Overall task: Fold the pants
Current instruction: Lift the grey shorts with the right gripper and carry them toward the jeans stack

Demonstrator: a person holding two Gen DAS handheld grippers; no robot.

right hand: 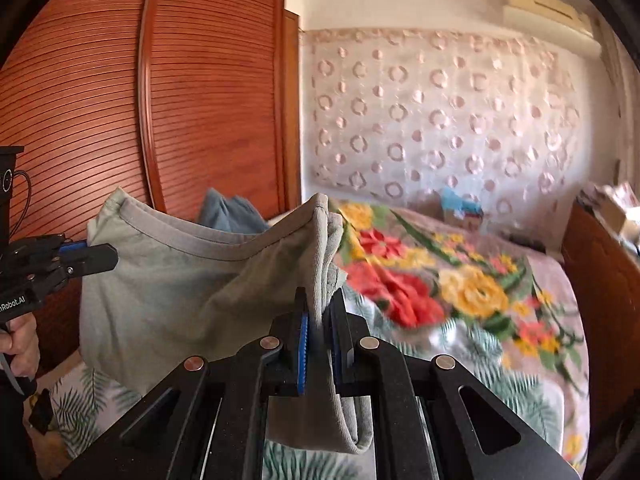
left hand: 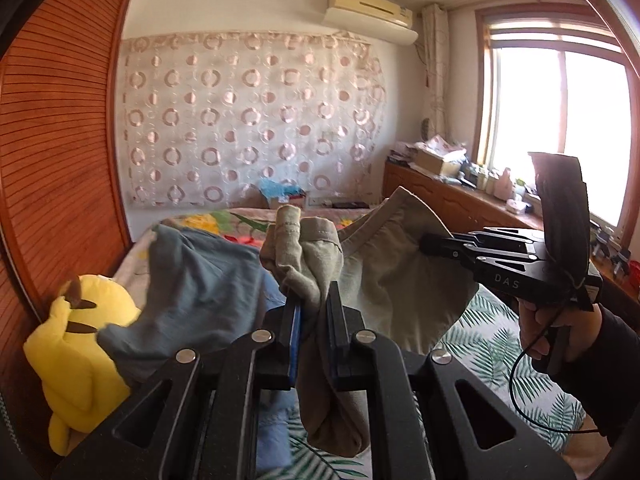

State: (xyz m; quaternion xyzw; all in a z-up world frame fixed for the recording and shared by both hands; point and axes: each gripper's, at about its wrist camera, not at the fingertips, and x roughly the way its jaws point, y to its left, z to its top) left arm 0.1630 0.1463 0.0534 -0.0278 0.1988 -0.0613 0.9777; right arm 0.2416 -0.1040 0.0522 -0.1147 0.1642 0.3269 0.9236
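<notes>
Grey-green pants [left hand: 400, 280] hang stretched between both grippers, above the bed. In the left wrist view, my left gripper [left hand: 312, 300] is shut on a bunched end of the fabric, with cloth sagging below its fingers. The right gripper [left hand: 428, 244] comes in from the right, held by a hand [left hand: 536, 332], and pinches the other end of the hemmed edge. In the right wrist view, my right gripper [right hand: 320, 304] is shut on a folded edge of the pants [right hand: 192, 280]. The left gripper [right hand: 104, 258] holds the far corner at the left.
A blue garment [left hand: 200, 272] and a yellow plush toy [left hand: 80, 352] lie on the bed's left side. A floral blanket [right hand: 440, 280] covers the far part, over a leaf-print sheet [left hand: 500, 344]. A wooden wardrobe [left hand: 60, 160] stands left, a cluttered low cabinet [left hand: 440, 192] under the window.
</notes>
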